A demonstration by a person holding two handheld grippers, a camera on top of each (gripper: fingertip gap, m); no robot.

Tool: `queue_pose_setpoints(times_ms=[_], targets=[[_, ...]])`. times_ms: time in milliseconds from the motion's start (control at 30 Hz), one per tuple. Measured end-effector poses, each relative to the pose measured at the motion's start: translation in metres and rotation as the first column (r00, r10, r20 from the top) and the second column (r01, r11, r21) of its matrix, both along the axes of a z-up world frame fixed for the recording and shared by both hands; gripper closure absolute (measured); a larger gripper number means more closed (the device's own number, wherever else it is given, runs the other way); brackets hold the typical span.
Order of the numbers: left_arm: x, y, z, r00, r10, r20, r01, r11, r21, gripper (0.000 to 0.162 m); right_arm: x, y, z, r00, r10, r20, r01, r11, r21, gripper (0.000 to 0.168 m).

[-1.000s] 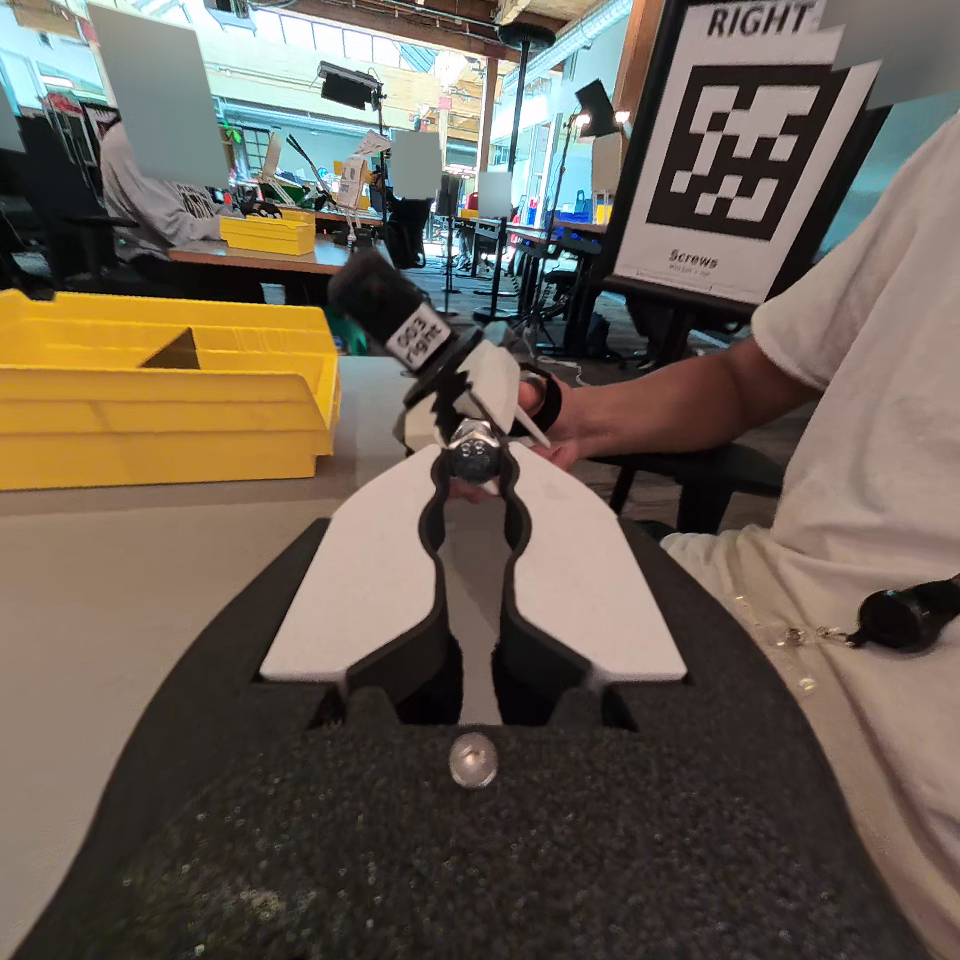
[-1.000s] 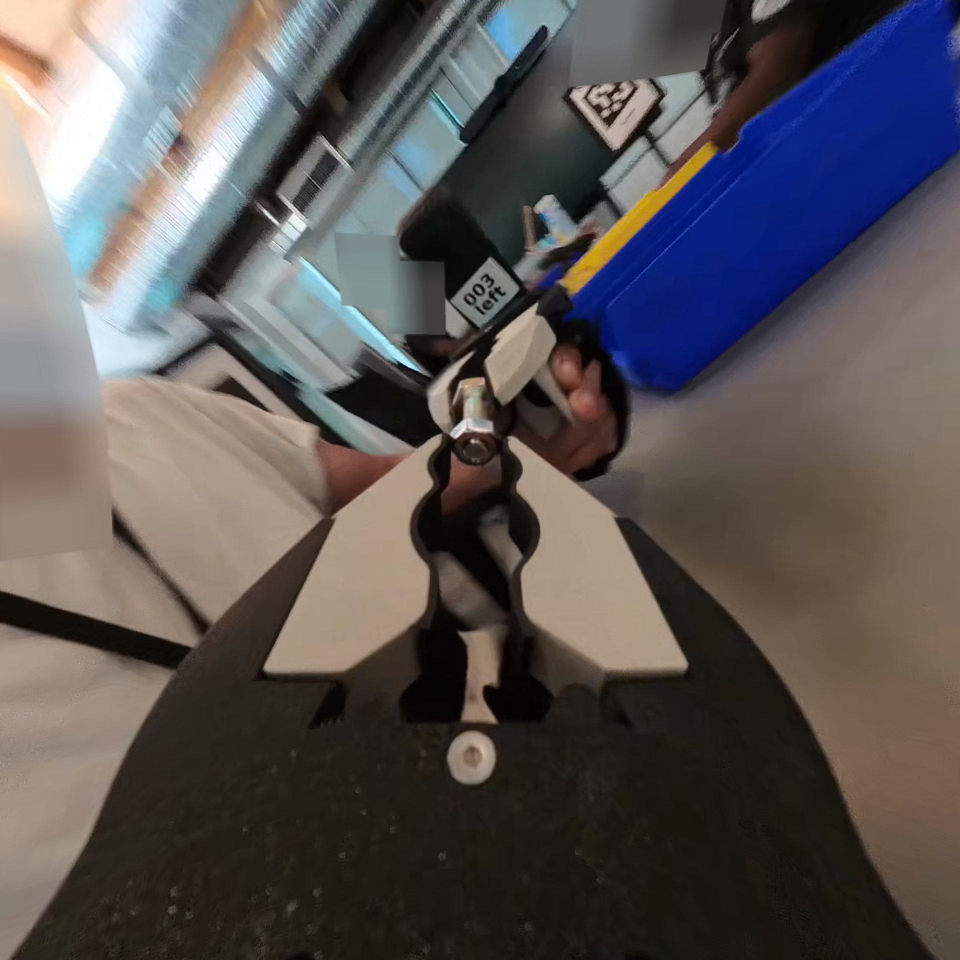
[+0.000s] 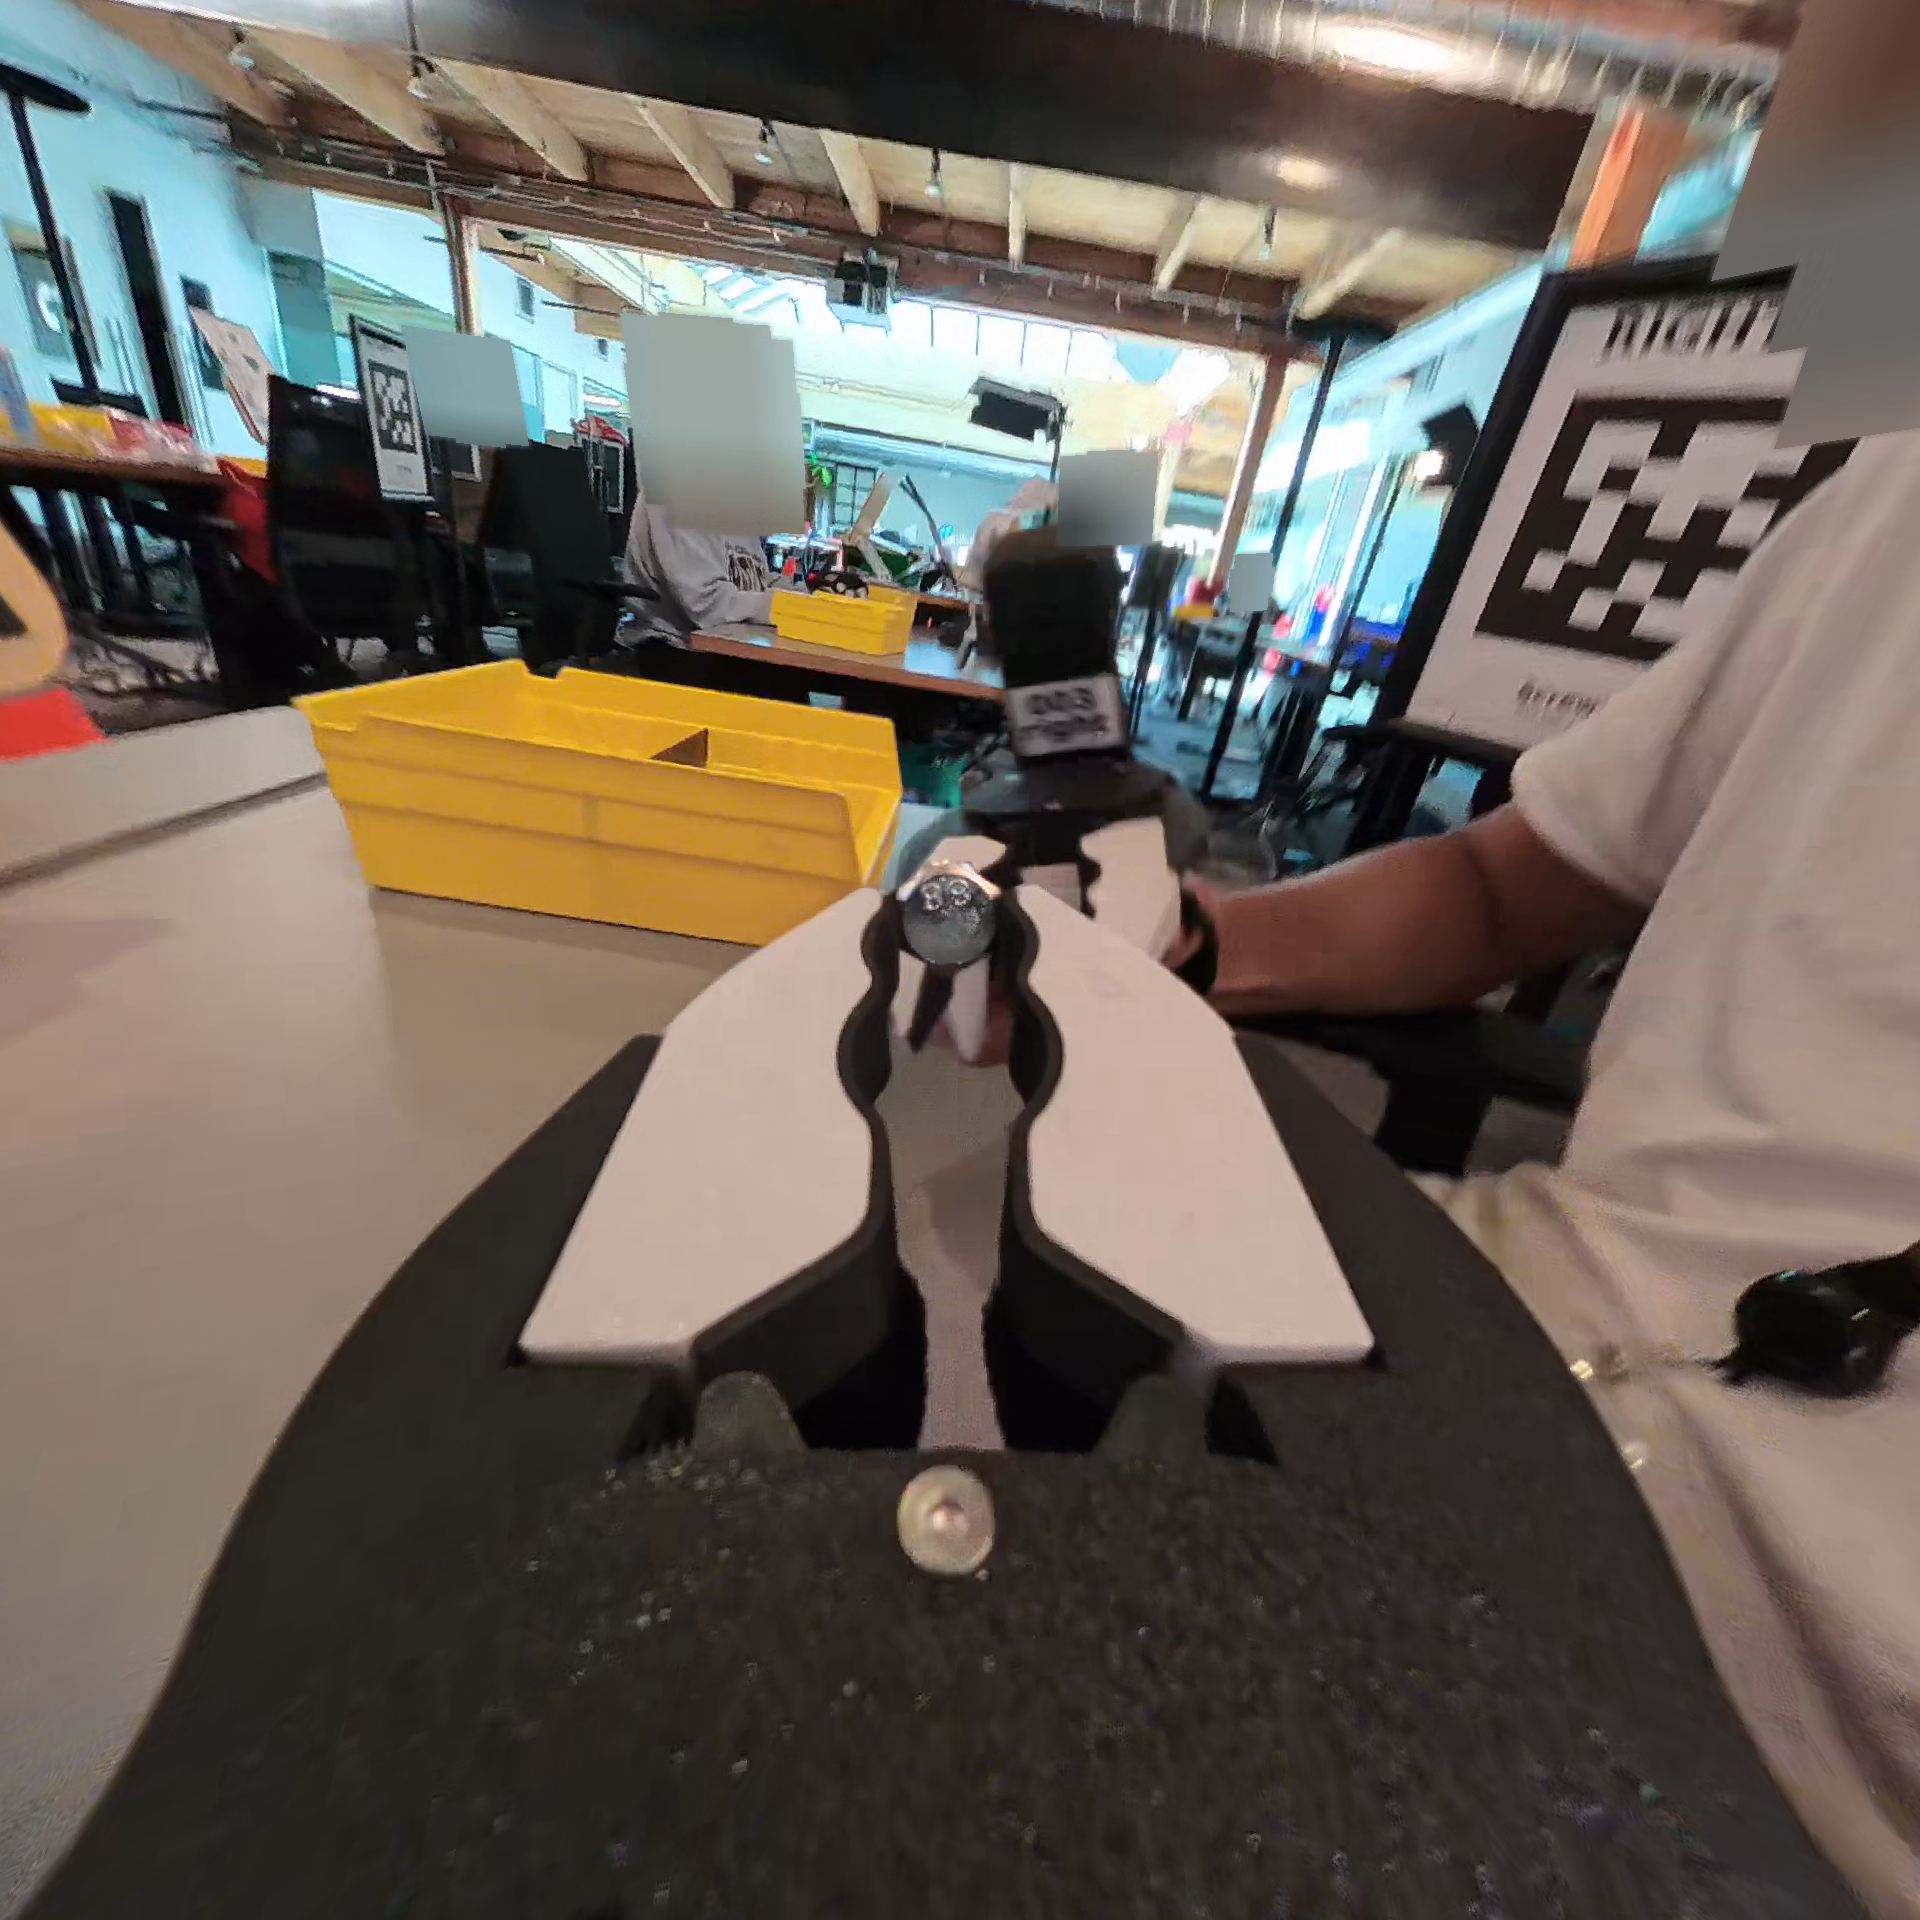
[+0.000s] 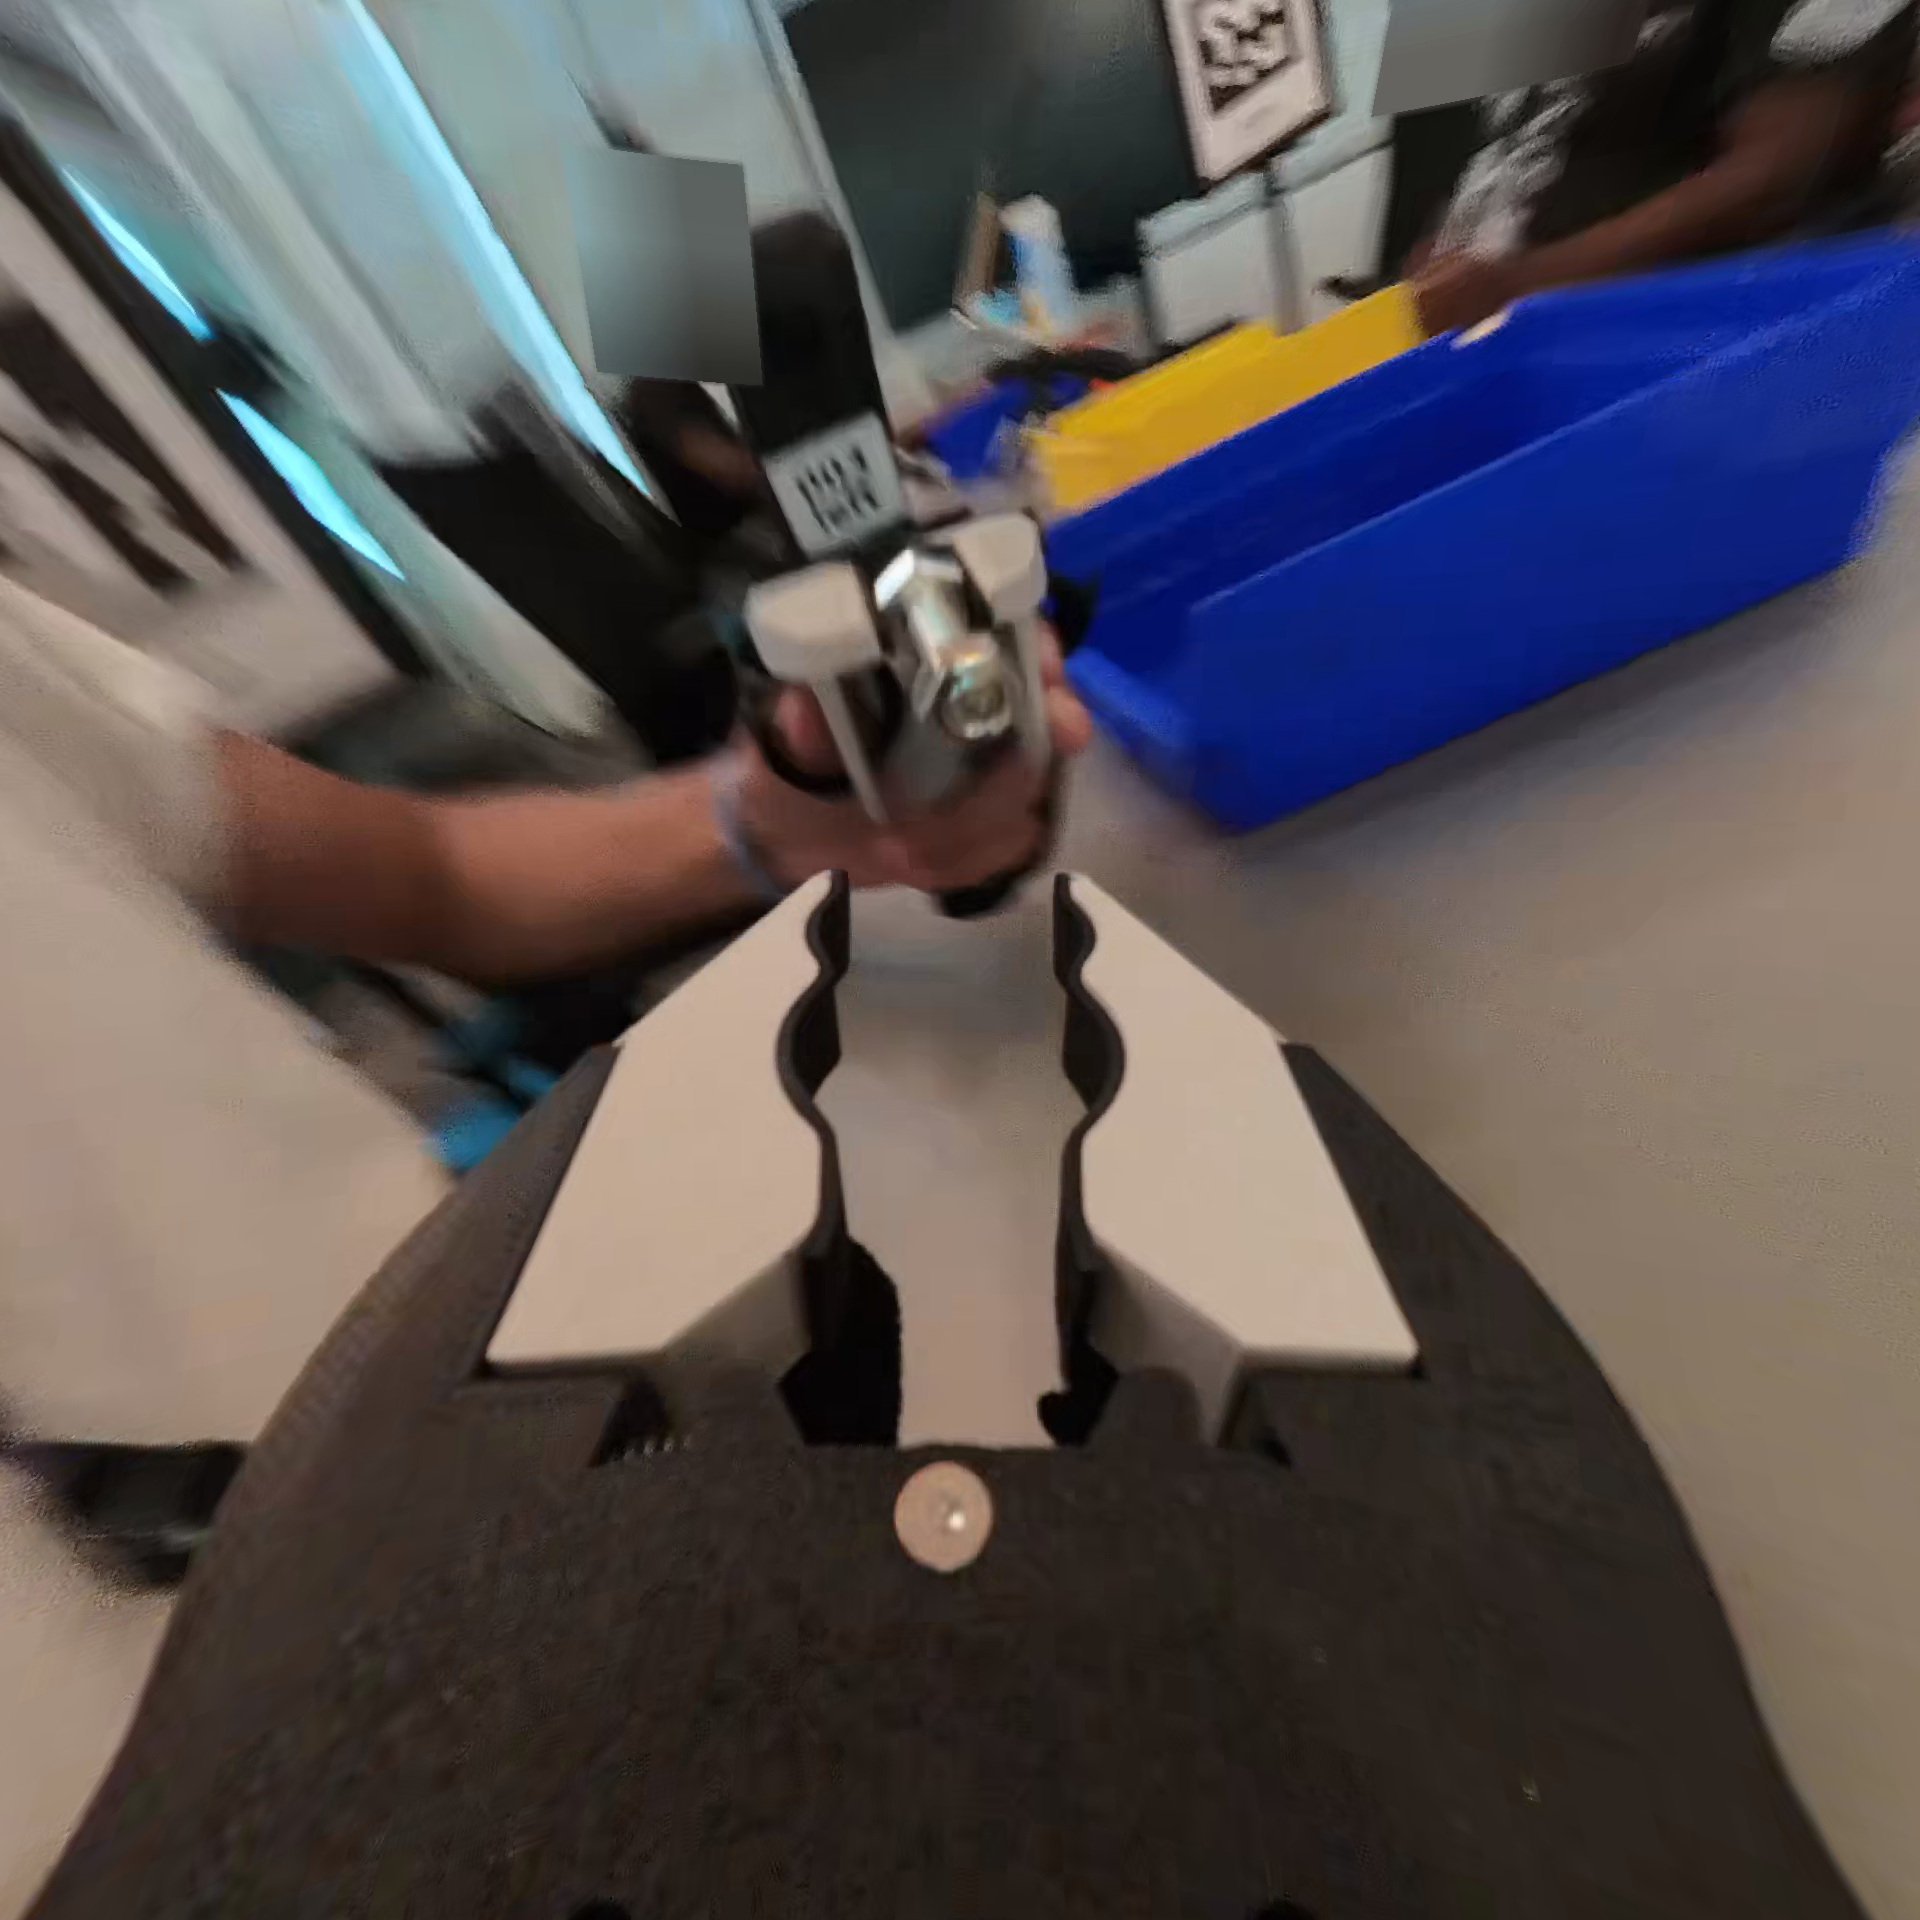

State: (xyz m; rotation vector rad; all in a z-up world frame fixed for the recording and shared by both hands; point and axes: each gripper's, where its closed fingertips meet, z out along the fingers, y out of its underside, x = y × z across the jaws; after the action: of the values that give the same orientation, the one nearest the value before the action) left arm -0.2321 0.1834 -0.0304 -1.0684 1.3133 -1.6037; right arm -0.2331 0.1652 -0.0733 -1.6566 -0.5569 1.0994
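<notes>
We held the left gripper (image 3: 948, 940) closed narrowly on a silver bolt (image 3: 948, 916), its hexagonal head caught between the fingertips and turned back toward the left wrist camera. In the right wrist view we could see that the bolt (image 4: 940, 644) carried a nut (image 4: 975, 694) on its shank, and that its long axis pointed out from the left gripper (image 4: 914, 623) toward our right one, tilted a little downward. Our right gripper (image 4: 948, 914) stood wide open and held nothing; the bolt lay straight ahead of it and slightly above, apart from its fingertips, with only bare grey table (image 4: 1558, 1039) between the two. The right gripper (image 3: 1049, 883) showed in the left wrist view just behind the bolt head, so the two tools faced one another nearly nose to nose. A yellow bin (image 3: 613, 800) sat on the table well off to the left side, and a blue bin (image 4: 1507, 582) lay beyond the right gripper with another yellow one (image 4: 1195, 395) behind it; neither stood in the line between the grippers. A board with a black-and-white marker (image 3: 1631, 520) stood behind our right arm. The right wrist view was blurred, so we could not tell how far the nut sat along the thread.
</notes>
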Motion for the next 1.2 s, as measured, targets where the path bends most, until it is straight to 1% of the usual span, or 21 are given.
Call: queue_pose_setpoints(times_ms=[67,133,233,267,300,467,500,567,667,733,767,833,867,900,933,1000,1033,1100,1133,1167,1200], targets=[[0.007,-0.009,0.0,0.999,-0.045,0.002,0.045,0.997,0.07,0.145,0.005,-0.005,0.005,0.962,0.085,-0.261,-0.138,0.972,-0.191,0.138],[0.014,-0.022,0.001,0.993,-0.117,0.009,0.115,0.988,0.105,0.145,0.009,-0.017,0.01,0.867,0.163,-0.47,-0.329,0.896,-0.297,0.135],[0.027,-0.034,-0.001,0.981,-0.192,0.005,0.189,0.972,0.142,0.144,0.029,-0.03,0.027,0.675,0.156,-0.721,-0.506,0.809,-0.299,0.135],[0.032,-0.037,-0.003,0.977,-0.211,-0.002,0.209,0.966,0.151,0.145,0.036,-0.032,0.029,0.639,0.135,-0.757,-0.521,0.8,-0.298,0.136],[0.036,-0.04,-0.004,0.974,-0.227,-0.007,0.225,0.961,0.164,0.145,0.041,-0.034,0.027,0.631,0.114,-0.767,-0.517,0.799,-0.307,0.137],[0.057,-0.056,-0.013,0.95,-0.309,-0.046,0.311,0.924,0.221,0.144,0.055,-0.043,0.018,0.677,0.034,-0.735,-0.435,0.824,-0.363,0.14],[0.06,-0.058,-0.014,0.947,-0.319,-0.049,0.321,0.921,0.222,0.144,0.057,-0.045,0.018,0.683,0.027,-0.73,-0.421,0.831,-0.364,0.148],[0.064,-0.061,-0.012,0.94,-0.339,-0.043,0.341,0.918,0.201,0.144,0.061,-0.048,0.019,0.697,0.012,-0.717,-0.389,0.846,-0.364,0.151],[0.067,-0.058,-0.011,0.944,-0.326,-0.046,0.328,0.927,0.183,0.144,0.065,-0.045,0.022,0.772,-0.016,-0.635,-0.267,0.899,-0.347,0.152],[0.066,-0.053,-0.013,0.945,-0.318,-0.069,0.325,0.938,0.123,0.144,0.065,-0.04,0.021,0.876,-0.05,-0.48,-0.108,0.949,-0.295,0.152],[0.065,-0.051,-0.013,0.943,-0.324,-0.08,0.33,0.941,0.078,0.144,0.064,-0.038,0.021,0.925,-0.072,-0.373,-0.018,0.972,-0.233,0.152],[0.062,-0.049,-0.011,0.937,-0.341,-0.08,0.341,0.94,-0.011,0.144,0.061,-0.035,0.023,0.984,-0.139,-0.111,0.136,0.99,-0.026,0.152],[0.06,-0.048,-0.011,0.934,-0.347,-0.08,0.343,0.938,-0.055,0.144,0.06,-0.034,0.024,0.98,-0.198,0.034,0.193,0.976,0.101,0.152],[0.058,-0.047,-0.011,0.931,-0.354,-0.086,0.345,0.933,-0.101,0.144,0.058,-0.032,0.023,0.947,-0.266,0.18,0.223,0.948,0.227,0.152],[0.056,-0.045,-0.012,0.928,-0.359,-0.097,0.344,0.928,-0.143,0.144,0.057,-0.03,0.021,0.888,-0.34,0.311,0.225,0.909,0.352,0.152],[0.053,-0.04,-0.015,0.925,-0.364,-0.113,0.334,0.917,-0.219,0.144,0.055,-0.024,0.02,0.709,-0.515,0.481,0.172,0.788,0.591,0.152],[0.051,-0.038,-0.015,0.922,-0.37,-0.114,0.332,0.907,-0.259,0.144,0.054,-0.022,0.021,0.603,-0.608,0.516,0.112,0.705,0.7,0.152],[0.046,-0.035,-0.013,0.922,-0.375,-0.101,0.325,0.888,-0.326,0.144,0.05,-0.019,0.026,0.363,-0.791,0.492,-0.064,0.506,0.86,0.151],[0.044,-0.032,-0.012,0.924,-0.372,-0.092,0.319,0.88,-0.353,0.144,0.048,-0.017,0.027,0.252,-0.861,0.441,-0.163,0.412,0.897,0.152],[0.043,-0.029,-0.012,0.928,-0.362,-0.086,0.307,0.875,-0.375,0.143,0.046,-0.014,0.028,0.167,-0.91,0.38,-0.249,0.334,0.909,0.152],[0.041,-0.025,-0.012,0.934,-0.347,-0.084,0.289,0.874,-0.392,0.143,0.045,-0.009,0.028,0.106,-0.939,0.328,-0.312,0.282,0.907,0.151]])
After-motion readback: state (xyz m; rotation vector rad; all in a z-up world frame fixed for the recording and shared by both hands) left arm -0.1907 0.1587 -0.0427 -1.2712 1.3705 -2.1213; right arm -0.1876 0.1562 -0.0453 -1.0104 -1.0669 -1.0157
